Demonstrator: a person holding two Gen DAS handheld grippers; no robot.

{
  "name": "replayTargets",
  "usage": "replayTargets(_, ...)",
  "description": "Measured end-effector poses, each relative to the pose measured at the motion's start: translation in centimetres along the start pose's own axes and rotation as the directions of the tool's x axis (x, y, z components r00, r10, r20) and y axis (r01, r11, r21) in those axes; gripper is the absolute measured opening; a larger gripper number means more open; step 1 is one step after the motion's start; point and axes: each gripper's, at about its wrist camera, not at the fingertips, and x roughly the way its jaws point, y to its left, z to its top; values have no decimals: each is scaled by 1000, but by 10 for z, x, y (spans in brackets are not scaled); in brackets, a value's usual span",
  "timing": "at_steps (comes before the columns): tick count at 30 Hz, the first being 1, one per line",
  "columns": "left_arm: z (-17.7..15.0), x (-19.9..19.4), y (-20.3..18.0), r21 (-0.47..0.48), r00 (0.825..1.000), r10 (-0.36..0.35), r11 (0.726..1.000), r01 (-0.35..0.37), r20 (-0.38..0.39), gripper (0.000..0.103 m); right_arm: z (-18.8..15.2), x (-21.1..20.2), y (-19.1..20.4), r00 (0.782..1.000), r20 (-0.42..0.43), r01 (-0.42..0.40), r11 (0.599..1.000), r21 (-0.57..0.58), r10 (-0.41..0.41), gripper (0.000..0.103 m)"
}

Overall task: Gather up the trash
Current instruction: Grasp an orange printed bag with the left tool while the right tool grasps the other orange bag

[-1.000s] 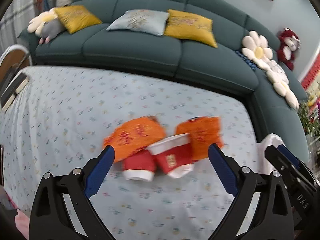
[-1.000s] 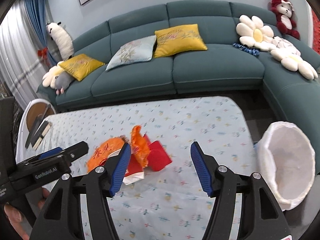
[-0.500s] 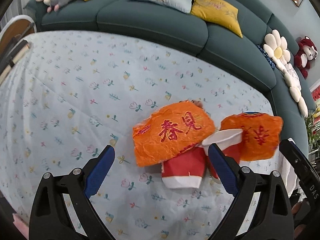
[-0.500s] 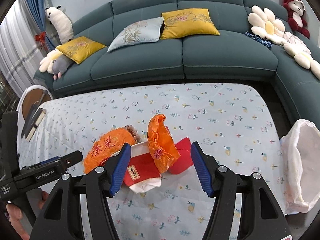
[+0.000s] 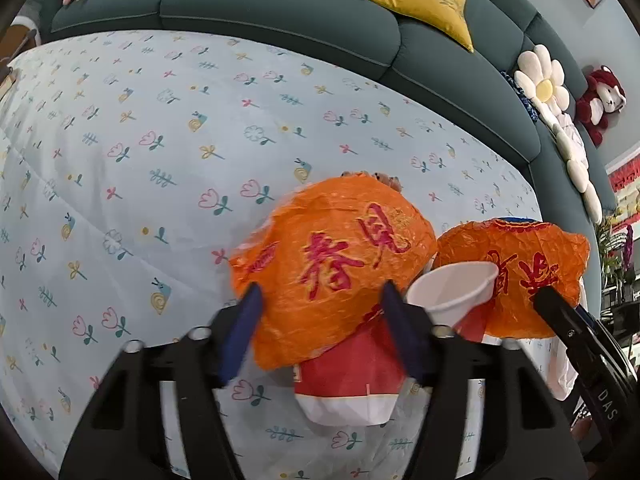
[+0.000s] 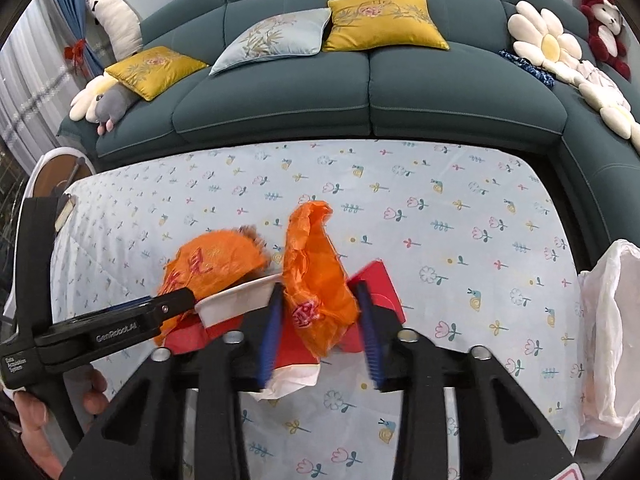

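Observation:
A small trash pile lies on the floral tablecloth (image 5: 160,160). It holds two orange crinkled wrappers and some red-and-white paper cups (image 5: 348,380). My left gripper (image 5: 322,320) points down over the left orange wrapper (image 5: 336,268). Its jaws are closing, the wrapper's lower part sits between them, and the wrapper does not look squeezed. My right gripper (image 6: 320,320) is closing around the upright right orange wrapper (image 6: 316,280), with the pads at its sides. A white-rimmed cup (image 6: 240,300) lies between the two wrappers. The left orange wrapper (image 6: 212,264) is also in the right wrist view.
A white trash bag (image 6: 608,340) hangs open at the table's right edge. A teal corner sofa (image 6: 360,100) with cushions and plush toys runs behind the table. A round side table (image 6: 52,168) stands at far left. A person's hand (image 6: 36,412) holds the left gripper.
Both grippers have come down and forward onto the trash pile. Their jaws have narrowed from wide open, each now flanking an orange wrapper.

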Motion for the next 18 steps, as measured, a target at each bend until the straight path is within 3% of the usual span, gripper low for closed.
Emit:
replayTargets(1, 0, 0, -1, 5, 1000, -2, 1000, 2, 0, 32, -1, -1, 0, 1000, 1, -4, 1000, -2, 4, 24)
replayTargets(2, -1, -1, -4, 11, 1000, -3, 1000, 3, 1, 27, -1, -2, 0, 1000, 0, -9, 1000, -6, 9, 18)
replayTargets(4, -1, -3, -9, 19, 1000, -2, 1000, 2, 11, 5, -1, -6, 2, 1000, 6, -12, 1000, -14, 13, 17)
replayTargets(5, 0, -4, -11, 26, 1000, 1, 1000, -1, 14, 2, -1, -9, 3, 1000, 11, -14, 1000, -20, 14, 17)
replayTargets(15, -2, -38, -48, 75, 996, -13, 997, 7, 92, 0, 4, -51, -8, 995, 95, -36, 999, -13, 37, 16)
replayTargets(17, 0, -40, -52, 76, 996, -11, 997, 4, 89, 2, 7, -61, -15, 993, 115, -37, 999, 3, 36, 16)
replayTargets(18, 1, -39, -53, 65, 997, 3, 998, -9, 80, 10, 7, -64, -19, 992, 121, -37, 999, 11, 36, 16)
